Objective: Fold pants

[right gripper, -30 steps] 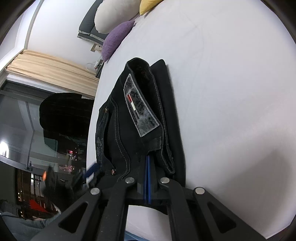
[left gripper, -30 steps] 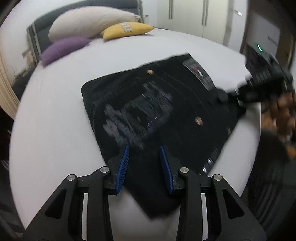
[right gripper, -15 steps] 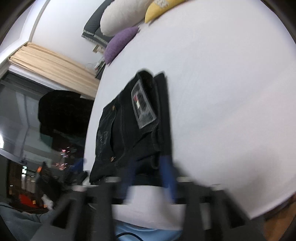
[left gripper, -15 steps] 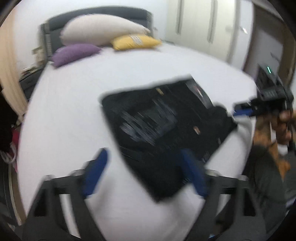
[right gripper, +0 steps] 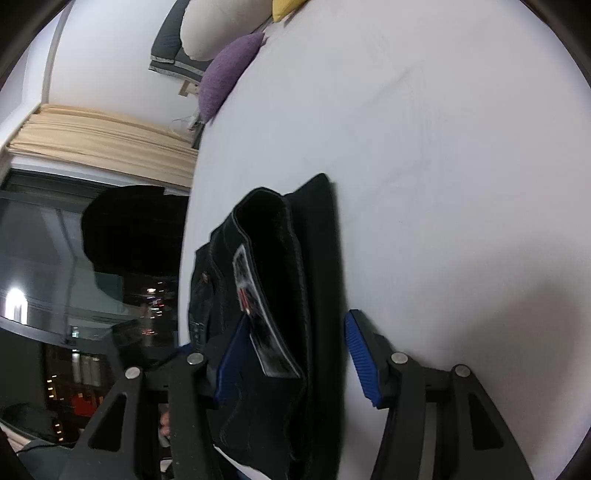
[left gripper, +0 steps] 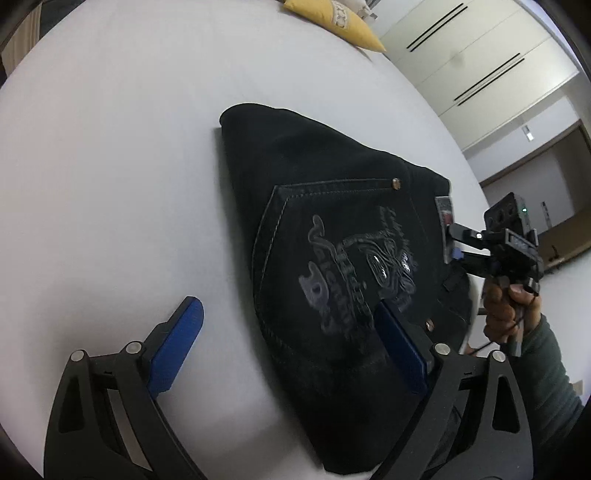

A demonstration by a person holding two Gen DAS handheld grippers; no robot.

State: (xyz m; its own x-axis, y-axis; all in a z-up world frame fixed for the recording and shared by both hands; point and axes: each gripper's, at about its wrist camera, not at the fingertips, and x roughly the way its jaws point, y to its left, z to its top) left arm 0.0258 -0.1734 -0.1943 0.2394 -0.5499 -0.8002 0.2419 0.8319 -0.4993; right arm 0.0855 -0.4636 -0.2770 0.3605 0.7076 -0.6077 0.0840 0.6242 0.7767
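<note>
in the left wrist view, the folded black denim pants (left gripper: pixel 332 236) lie on a white bed sheet (left gripper: pixel 110 166), back pocket up with a grey printed emblem (left gripper: pixel 354 269) on it and two small metal rivets at the pocket corners. the left gripper (left gripper: pixel 291 338) hangs over the near end of the bundle with its blue-padded fingers (left gripper: pixel 177 343) spread wide; one pad is over bare sheet, the other over the cloth, and neither is seen pressing on anything. at the far right edge of the pants a person's hand (left gripper: pixel 506 310) in a dark green sleeve holds the right gripper (left gripper: pixel 458 243), its tips at the waistband patch. a yellow cushion (left gripper: pixel 332 22) lies at the top of the bed, and white wardrobe doors (left gripper: pixel 480 55) stand behind.

in the right wrist view, the same pants (right gripper: pixel 295 295) run lengthwise away from the camera, stacked layers showing at the open waistband, with a grey leather-look label (right gripper: pixel 258 314) on top. the right gripper (right gripper: pixel 291 347) straddles the near end of the bundle, its jaws about half apart; the cloth lies between the blue pads, which do not clamp it. beyond are a purple pillow (right gripper: pixel 229 74), a large cream pillow (right gripper: pixel 221 26), beige curtains (right gripper: pixel 99 136) and a dark window (right gripper: pixel 55 258).
</note>
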